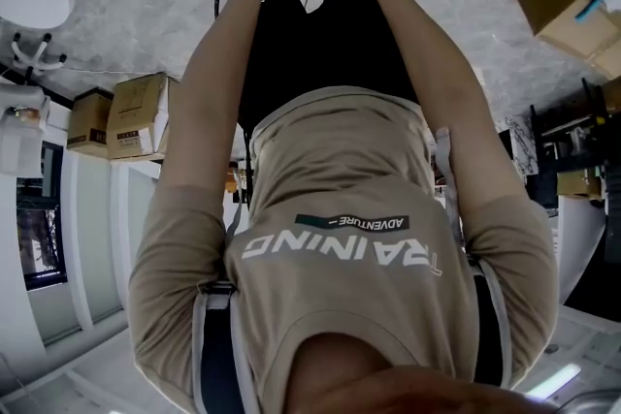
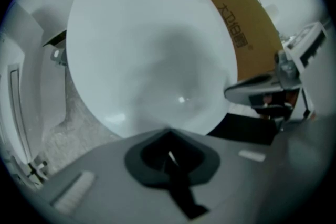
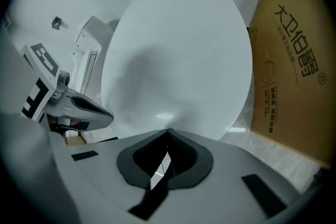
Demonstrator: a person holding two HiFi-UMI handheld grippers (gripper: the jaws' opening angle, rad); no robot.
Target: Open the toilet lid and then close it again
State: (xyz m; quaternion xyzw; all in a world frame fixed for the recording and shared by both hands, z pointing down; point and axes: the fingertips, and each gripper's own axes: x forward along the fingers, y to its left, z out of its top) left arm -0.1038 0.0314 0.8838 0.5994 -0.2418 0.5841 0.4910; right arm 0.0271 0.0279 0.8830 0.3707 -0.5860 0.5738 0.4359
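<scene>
One white oval plastic toilet lid [image 3: 178, 55] fills both gripper views and appears to lie shut, its hinge end at 12 o'clock. The left gripper [image 2: 168, 132] and right gripper [image 3: 168, 132] sit side by side at its near rim at 6 o'clock. Each has its fingers [image 2: 100, 176] pressed together and holds nothing. I cannot tell whether they touch the rim. Opening seems not yet begun, so the next move likely calls for slipping the tips under that rim and lifting. A brown cardboard box [image 3: 294, 60] stands at 3 o'clock on grey speckled floor [image 2: 68, 123].
</scene>
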